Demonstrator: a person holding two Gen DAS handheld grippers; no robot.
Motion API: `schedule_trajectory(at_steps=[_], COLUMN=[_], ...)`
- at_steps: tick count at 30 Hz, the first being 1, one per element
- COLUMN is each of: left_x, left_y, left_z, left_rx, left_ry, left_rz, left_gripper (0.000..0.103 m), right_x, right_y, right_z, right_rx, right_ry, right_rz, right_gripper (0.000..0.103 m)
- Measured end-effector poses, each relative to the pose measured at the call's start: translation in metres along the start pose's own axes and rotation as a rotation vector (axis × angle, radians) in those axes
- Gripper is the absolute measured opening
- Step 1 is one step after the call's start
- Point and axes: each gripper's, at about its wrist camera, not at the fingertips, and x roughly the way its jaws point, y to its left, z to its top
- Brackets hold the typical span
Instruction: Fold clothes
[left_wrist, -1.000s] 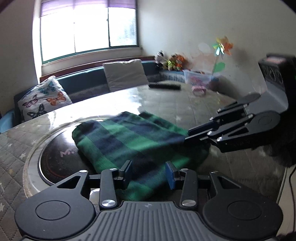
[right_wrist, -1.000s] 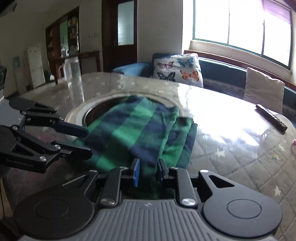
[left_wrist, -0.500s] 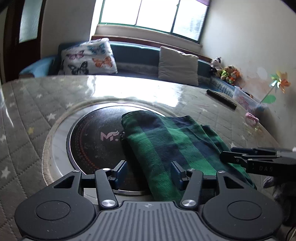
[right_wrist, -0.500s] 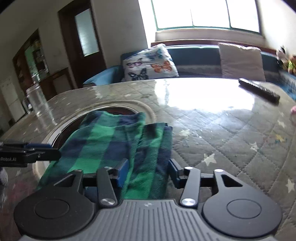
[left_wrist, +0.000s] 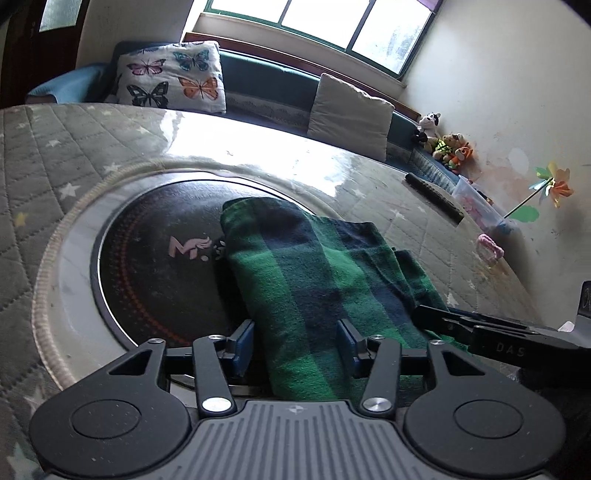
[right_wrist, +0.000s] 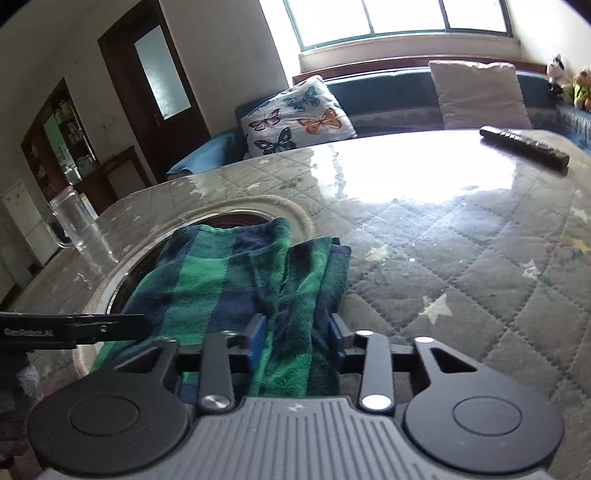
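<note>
Here, the folded green-and-navy plaid cloth (left_wrist: 317, 280) lies on the quilted bench (left_wrist: 369, 173), partly over the round black hob (left_wrist: 159, 251) at frame centre. Left hand-held gripper (left_wrist: 295, 341), lower centre: jaws parted, straddling the cloth's near edge. Right hand-held gripper (right_wrist: 297, 339), lower centre: jaws likewise parted around the cloth's near folds.

A soft woven cloth in green and navy check (left_wrist: 314, 273) lies folded into a long, thick strip, several layers showing along one side (right_wrist: 325, 273). Its far end rests on the table's round black inset plate, its near end toward the table's edge
</note>
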Motion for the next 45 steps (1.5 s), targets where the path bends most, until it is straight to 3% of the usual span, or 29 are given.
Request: schedule_trajectory(at_steps=[6,18,23,27,35,45], left_x=[-0.004,-0.023,-0.037,-0.058,-0.113,-0.17], left_y=[-0.001,-0.006,-0.004,0.009,0.071,0.161], left_z=[-0.001,-0.024,-0.03,-0.036,-0.035,-0.011], left_rx=[0.006,0.055,0.058,0.024,-0.089,-0.205], left_ry=[-0.007,-0.011,-0.051,-0.093,-0.195,-0.305], left_rz=[-0.002,-0.024,-0.021,-0.009,0.095,0.313], left_gripper=[0.036,0.04,0.025,0.021,0.019,0.019], right_x=[-0.007,-0.04,-0.042,-0.04,0.002,0.092], right_y=[0.003,0.016,0.026,0.042,0.111,0.219], right_z=[-0.003,-0.034,-0.035,-0.032,-0.007,0.033], right_rx=[0.016,0.009,0.004,-0.027,-0.139,-0.265], right_ry=[0.002,0.026,0.037,0.054,0.102,0.142], right_rz=[0.017,0.039,0.038,0.064,0.181,0.371], right_gripper=[0.017,0.015,0.013,0.013,0.012,0.012])
